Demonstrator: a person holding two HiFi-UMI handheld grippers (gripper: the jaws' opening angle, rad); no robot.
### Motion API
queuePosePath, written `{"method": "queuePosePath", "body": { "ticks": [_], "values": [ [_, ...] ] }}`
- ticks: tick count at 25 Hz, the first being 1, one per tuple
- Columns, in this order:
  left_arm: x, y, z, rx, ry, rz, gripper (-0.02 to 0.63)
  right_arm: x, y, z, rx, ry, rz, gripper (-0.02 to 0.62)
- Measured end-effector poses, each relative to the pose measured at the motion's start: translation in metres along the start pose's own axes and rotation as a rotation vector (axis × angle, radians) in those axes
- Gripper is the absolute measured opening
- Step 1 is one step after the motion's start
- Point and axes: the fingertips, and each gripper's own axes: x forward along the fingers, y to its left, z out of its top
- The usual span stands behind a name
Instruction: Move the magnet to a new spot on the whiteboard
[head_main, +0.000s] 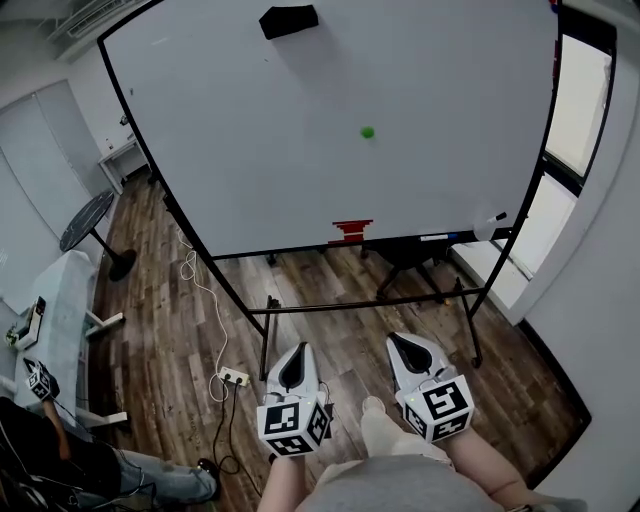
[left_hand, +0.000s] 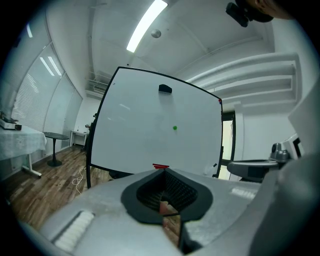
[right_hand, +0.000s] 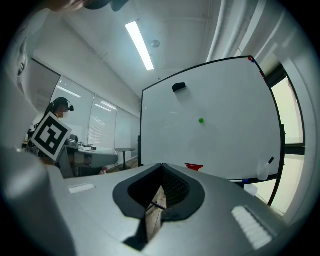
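Well above green magnet (head_main: 367, 132), black block (head_main: 288, 20) on whiteboard (head_main: 250, 130)

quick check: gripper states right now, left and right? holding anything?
Left gripper: closed, jaws together, holding nothing.
Right gripper: closed, jaws together, holding nothing.

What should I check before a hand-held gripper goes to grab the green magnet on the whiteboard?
1. Magnet in sight on the whiteboard: ok.
2. Left hand-held gripper empty: ok, shut on nothing.
3. Right hand-held gripper empty: ok, shut on nothing.
4. Jaws apart for grabbing: not ok, both are together.
5. Near the magnet: not ok, both are held low, well short of the board.
6. Room for a new spot: ok, only an eraser near the top.
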Motion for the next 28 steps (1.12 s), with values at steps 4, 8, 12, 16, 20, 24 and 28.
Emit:
{"method": "queuePosePath", "body": {
  "ticks": [4, 8, 12, 16, 20, 24, 28],
  "values": [
    [-0.023, 0.004, -0.008, -0.026, -0.003, 0.018, 0.003, -0.012, 0.009, -0.005, 0.001, -0.003, 0.004, -0.009],
    [-0.034, 0.008, -0.014, -0.024, 0.008, 0.039, 0.003, -0.018, 0.018, -0.005, 0.011, -0.011, 0.015, -0.009],
    [-0.037, 0.009, -0.012, -0.015, 0.003, 0.043, 0.003, -0.018, 0.022, -0.004, 0.026, -0.010, 0.033, -0.009],
    [-0.034, 0.006, -0.007, -0.009, -0.003, 0.033, 0.003, -0.017, 0.021, 0.001, 0.026, -0.020, 0.024, -0.005],
    [-0.029, 0.003, -0.009, -0.005, 0.003, 0.029, 0.003, -0.017, 0.019, 0.002, 0.017, -0.022, 0.020, -0.005],
    [-0.025, -0.002, -0.007, -0.002, 0.000, 0.028, 0.003, -0.017, 0.014, 0.002, 0.013, -0.020, 0.022, -0.005],
    [-0.024, -0.005, -0.006, -0.003, -0.004, 0.028, 0.003, -0.019, 0.011, 0.002, 0.010, -0.021, 0.021, -0.005]
  ]
}}
